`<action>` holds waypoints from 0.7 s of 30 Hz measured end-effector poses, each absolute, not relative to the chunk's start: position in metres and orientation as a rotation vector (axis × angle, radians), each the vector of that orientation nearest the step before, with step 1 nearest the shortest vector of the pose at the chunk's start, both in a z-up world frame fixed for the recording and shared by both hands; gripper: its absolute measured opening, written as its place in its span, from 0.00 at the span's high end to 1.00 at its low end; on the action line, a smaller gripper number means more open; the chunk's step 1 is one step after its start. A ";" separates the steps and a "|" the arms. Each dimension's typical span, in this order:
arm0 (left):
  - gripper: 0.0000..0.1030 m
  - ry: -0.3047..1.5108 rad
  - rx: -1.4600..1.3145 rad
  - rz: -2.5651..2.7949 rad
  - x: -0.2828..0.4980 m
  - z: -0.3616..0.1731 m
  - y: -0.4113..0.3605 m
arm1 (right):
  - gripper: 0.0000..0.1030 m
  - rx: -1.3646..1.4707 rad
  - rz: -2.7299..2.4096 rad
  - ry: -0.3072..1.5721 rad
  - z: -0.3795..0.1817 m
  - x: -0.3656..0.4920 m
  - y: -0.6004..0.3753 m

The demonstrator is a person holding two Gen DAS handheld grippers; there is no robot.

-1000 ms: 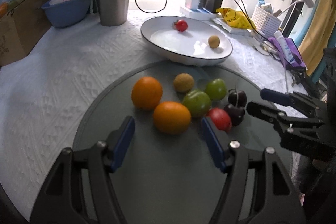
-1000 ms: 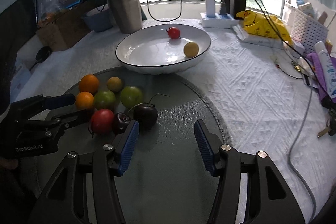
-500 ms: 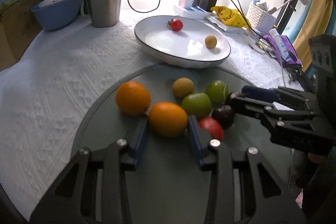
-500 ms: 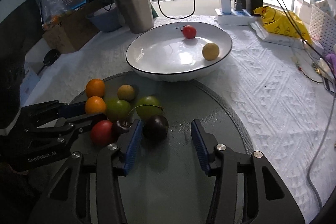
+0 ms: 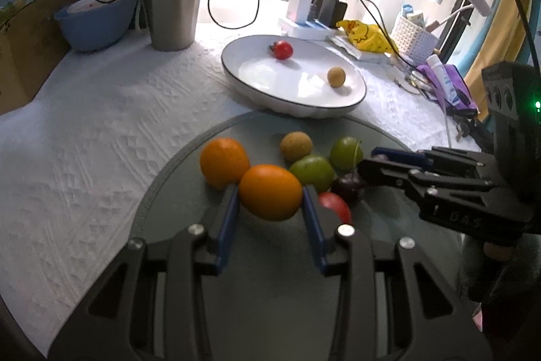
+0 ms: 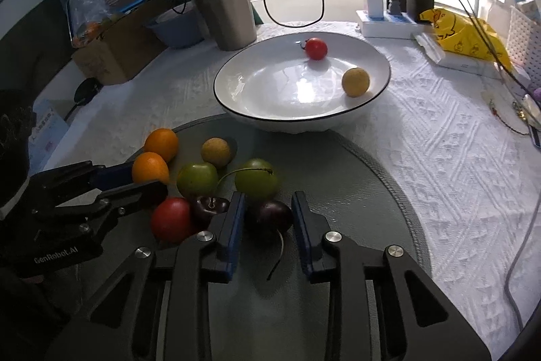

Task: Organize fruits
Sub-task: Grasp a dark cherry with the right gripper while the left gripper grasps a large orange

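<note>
While both tools are lowered over the round grey mat, the left gripper is seen with its jaws drawn in narrow and pressed against the two sides of an orange. A second orange is touched by it from behind. The jaws of the right gripper have just been closing, and a dark cherry is clamped between their blue pads, its stem trailing toward the camera. Another cherry and a red tomato are found just beside the left pad, with two green fruits and a small brown fruit grouped behind them near the middle of the mat. A white bowl is set at the mat's far edge, and a red tomato and a yellow fruit are held in it. The surface is covered by a white embossed cloth. A steel tumbler, a blue bowl and a power strip are ranged along the far edge, before a window.
</note>
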State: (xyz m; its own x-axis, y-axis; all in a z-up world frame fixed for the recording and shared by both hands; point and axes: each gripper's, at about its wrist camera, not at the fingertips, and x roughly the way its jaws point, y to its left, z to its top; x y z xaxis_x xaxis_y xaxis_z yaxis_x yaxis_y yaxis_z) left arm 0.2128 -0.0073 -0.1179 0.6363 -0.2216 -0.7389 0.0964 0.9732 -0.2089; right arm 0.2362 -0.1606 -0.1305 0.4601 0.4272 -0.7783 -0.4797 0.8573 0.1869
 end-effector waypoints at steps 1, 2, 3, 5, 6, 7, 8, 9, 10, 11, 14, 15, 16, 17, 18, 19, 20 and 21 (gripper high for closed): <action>0.62 0.859 -0.156 -0.184 0.212 -0.116 -0.007 | 0.71 -0.064 0.553 0.934 -0.129 0.235 -0.162; 0.62 0.851 -0.155 -0.185 0.211 -0.113 -0.007 | 0.71 -0.065 0.548 0.929 -0.126 0.234 -0.163; 0.62 0.846 -0.153 -0.186 0.211 -0.111 -0.008 | 0.71 -0.066 0.543 0.923 -0.124 0.234 -0.165; 0.62 0.832 -0.148 -0.188 0.209 -0.105 -0.009 | 0.71 -0.068 0.533 0.910 -0.119 0.232 -0.168; 0.62 0.826 -0.147 -0.188 0.208 -0.102 -0.009 | 0.71 -0.070 0.528 0.902 -0.115 0.231 -0.170; 0.62 0.819 -0.146 -0.189 0.208 -0.098 -0.010 | 0.71 -0.071 0.523 0.894 -0.112 0.230 -0.171; 0.62 0.815 -0.145 -0.189 0.208 -0.096 -0.011 | 0.71 -0.071 0.520 0.886 -0.108 0.230 -0.173; 0.62 0.810 -0.143 -0.190 0.207 -0.094 -0.011 | 0.71 -0.071 0.518 0.880 -0.105 0.229 -0.174; 0.62 0.804 -0.142 -0.190 0.207 -0.091 -0.012 | 0.71 -0.073 0.515 0.873 -0.102 0.228 -0.175; 0.62 0.798 -0.141 -0.190 0.207 -0.087 -0.013 | 0.71 -0.074 0.512 0.865 -0.099 0.227 -0.176; 0.62 0.784 -0.136 -0.193 0.207 -0.079 -0.014 | 0.71 -0.073 0.502 0.842 -0.090 0.226 -0.180; 0.62 0.780 -0.134 -0.194 0.208 -0.077 -0.015 | 0.71 -0.072 0.500 0.837 -0.087 0.226 -0.181; 0.62 0.772 -0.132 -0.195 0.208 -0.074 -0.015 | 0.71 -0.073 0.497 0.831 -0.084 0.226 -0.182; 0.62 0.767 -0.131 -0.196 0.209 -0.071 -0.015 | 0.71 -0.073 0.494 0.825 -0.081 0.227 -0.183; 0.62 0.761 -0.130 -0.197 0.209 -0.069 -0.015 | 0.71 -0.074 0.490 0.819 -0.079 0.227 -0.183; 0.62 0.754 -0.127 -0.198 0.211 -0.066 -0.015 | 0.71 -0.075 0.487 0.813 -0.076 0.228 -0.184; 0.62 0.750 -0.125 -0.199 0.212 -0.063 -0.015 | 0.71 -0.076 0.485 0.807 -0.073 0.230 -0.184; 0.62 0.746 -0.124 -0.200 0.213 -0.061 -0.015 | 0.71 -0.078 0.482 0.800 -0.070 0.231 -0.185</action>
State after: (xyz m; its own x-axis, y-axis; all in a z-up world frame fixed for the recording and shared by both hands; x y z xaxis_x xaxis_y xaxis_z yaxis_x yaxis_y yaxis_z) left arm 0.2128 -0.0147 -0.0614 0.7170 -0.2240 -0.6602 0.1360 0.9737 -0.1826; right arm 0.2308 -0.1846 -0.0700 0.5951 0.3857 -0.7051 -0.4434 0.8893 0.1122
